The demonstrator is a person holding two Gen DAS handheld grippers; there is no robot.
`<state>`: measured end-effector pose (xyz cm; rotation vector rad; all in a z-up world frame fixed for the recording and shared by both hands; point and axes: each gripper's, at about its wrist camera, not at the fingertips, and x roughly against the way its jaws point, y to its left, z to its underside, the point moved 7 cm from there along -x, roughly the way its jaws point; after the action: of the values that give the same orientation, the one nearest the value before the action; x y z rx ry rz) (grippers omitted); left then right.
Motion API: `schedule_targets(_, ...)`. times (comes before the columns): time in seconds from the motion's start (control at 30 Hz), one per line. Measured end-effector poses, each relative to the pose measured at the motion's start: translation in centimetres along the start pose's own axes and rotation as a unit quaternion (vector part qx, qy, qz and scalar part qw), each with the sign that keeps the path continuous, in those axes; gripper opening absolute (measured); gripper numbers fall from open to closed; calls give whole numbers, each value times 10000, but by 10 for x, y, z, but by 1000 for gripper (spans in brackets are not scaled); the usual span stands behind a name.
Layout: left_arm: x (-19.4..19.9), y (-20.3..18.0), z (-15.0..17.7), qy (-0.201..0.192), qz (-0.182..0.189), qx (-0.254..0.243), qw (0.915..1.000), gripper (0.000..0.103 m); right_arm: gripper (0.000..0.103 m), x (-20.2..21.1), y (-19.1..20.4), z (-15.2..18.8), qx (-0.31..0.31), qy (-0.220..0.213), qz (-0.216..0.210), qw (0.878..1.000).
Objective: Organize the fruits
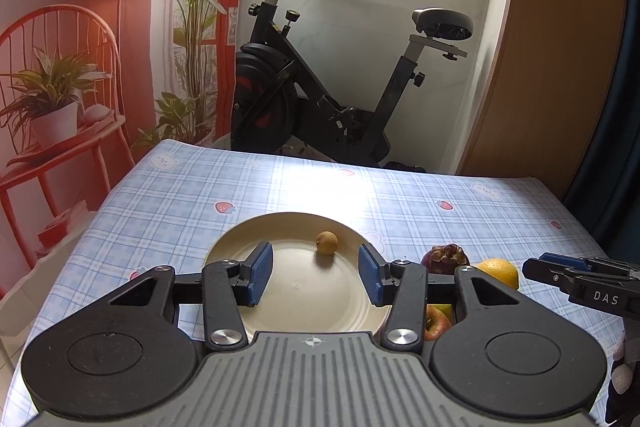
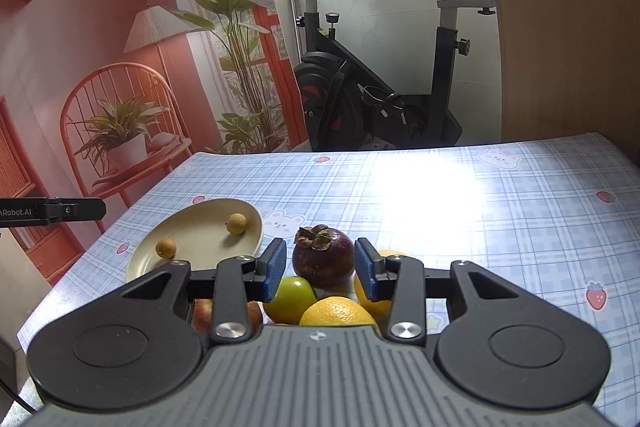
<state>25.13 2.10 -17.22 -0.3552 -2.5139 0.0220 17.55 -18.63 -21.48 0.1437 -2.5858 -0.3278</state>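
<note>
- The left gripper (image 1: 316, 273) hovers over the round cream plate (image 1: 340, 311), jaws apart and empty; a small round tan fruit (image 1: 327, 242) lies on the plate beyond them.
- The right gripper (image 2: 320, 269) is open around the dark purple mangosteen (image 2: 322, 255), pads not touching it.
- A green apple (image 2: 290, 298) and oranges (image 2: 336, 311) lie beside the mangosteen on the blue checked worktop (image 2: 460, 211).
- Right view shows two tan fruits on the plate.

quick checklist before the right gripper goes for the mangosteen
1. Right gripper empty, jaws apart: ok.
2. Mangosteen lined up between the pads: ok.
3. Pads wide enough to pass the mangosteen: cannot tell, the gap looks tight.
4. Neighbours clear: not ok, green fruit and an orange crowd it.
5. Plate has room: ok, only two small fruits on it.
6. Left gripper out of the way: ok, empty over the plate.
</note>
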Motion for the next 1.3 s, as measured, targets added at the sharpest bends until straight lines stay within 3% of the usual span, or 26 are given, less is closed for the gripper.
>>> schedule_targets(0.3, -3, -8, 7, 79, 111, -36, 9999, 50, 41, 4, -14, 4, -123, 163, -32, 9998)
schedule_targets(0.87, 15, 4, 38, 400, 176, 199, 9988, 50, 41, 3, 29, 14, -194, 591, -752, 9952)
schedule_targets(1.3, 9, 0, 61, 645, 250, 297, 9972, 49, 37, -2, 38, 35, 176, 898, -613, 9939)
